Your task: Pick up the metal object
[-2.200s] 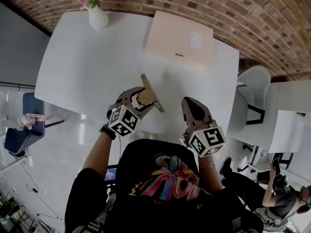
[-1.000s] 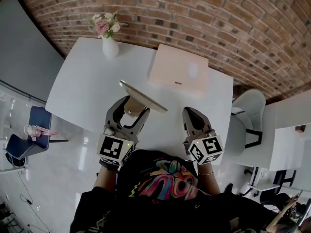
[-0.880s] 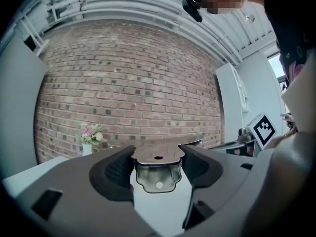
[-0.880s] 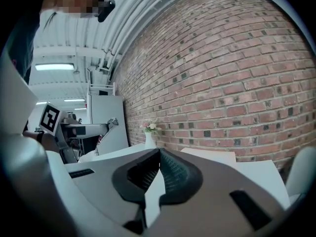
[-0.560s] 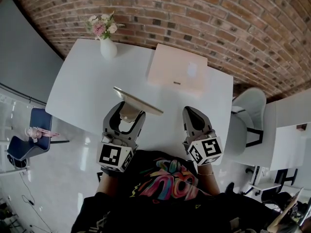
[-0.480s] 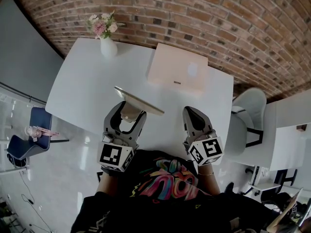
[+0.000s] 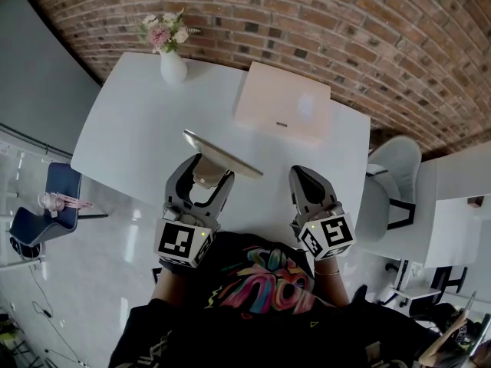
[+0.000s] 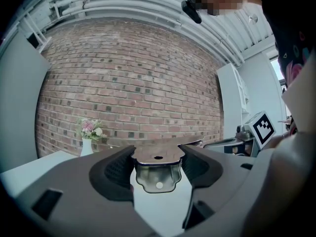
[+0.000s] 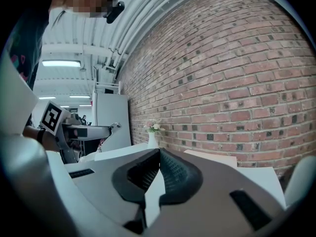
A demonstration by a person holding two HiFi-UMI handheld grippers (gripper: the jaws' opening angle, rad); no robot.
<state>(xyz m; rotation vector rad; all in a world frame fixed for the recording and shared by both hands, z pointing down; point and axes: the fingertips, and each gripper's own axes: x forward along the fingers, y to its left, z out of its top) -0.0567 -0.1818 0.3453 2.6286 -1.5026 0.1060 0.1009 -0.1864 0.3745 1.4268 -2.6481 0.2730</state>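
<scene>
Head view, hidden: the person's black printed shirt (image 7: 253,290) covers the near table edge. Little of either arm shows below the grippers.
Head view, metal object: the metal object (image 7: 222,156) has a thin flat top with a dull golden sheen. It is held tilted, clear of the white table (image 7: 130,121), with its underside piece down between the jaws of the left gripper (image 7: 205,179).
Head view, right gripper: the right gripper (image 7: 301,176) is level beside the left, apart from the metal object, and points toward the brick wall (image 7: 345,29).
Head view, far edge: a white vase (image 7: 173,66) of pink flowers and a flat pale pink box (image 7: 284,102), both well apart from the grippers.
Left gripper view, jaws: partly closed on a shiny bent bracket (image 8: 157,174) with a round hole and a scalloped lower edge. The ribbed black pads (image 8: 116,169) press on its two sides.
Left gripper view, hard to read: the flat top is seen edge-on, so its outline cannot be told.
Right gripper view, jaws: the ribbed pads meet at the tips, with nothing between them.
Right gripper view, cut off: the left gripper sits at the left edge, partly behind the person's sleeve.
</scene>
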